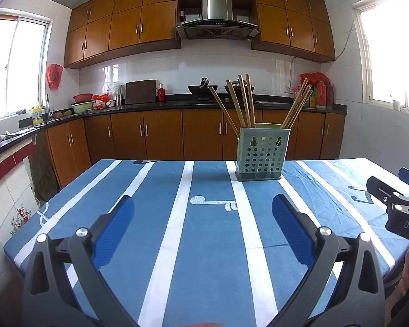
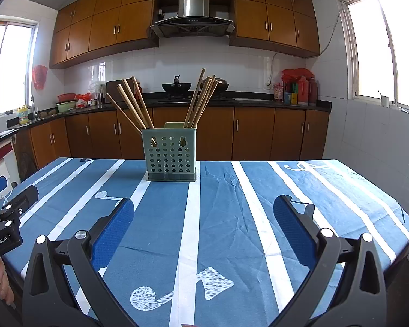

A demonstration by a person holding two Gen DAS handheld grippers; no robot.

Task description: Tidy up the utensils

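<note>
Chopsticks (image 2: pixel 139 103) upright in holder (image 2: pixel 169 156)

Your left gripper (image 1: pixel 203 218) has a black curved frame, silver round screw heads at the joints, and two fingers faced with blue textured pads (image 1: pixel 293 231). Your right gripper (image 2: pixel 203 220) is built identically. White lettering marks each housing's side: "DAS" on the right, "GenRobot.AI" on the left. Bare skin shows on your left hand (image 2: pixel 2 280).

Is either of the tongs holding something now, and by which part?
Nothing is held. The left tongs and right tongs are both open and empty; the chopsticks stand in the holder.
</note>
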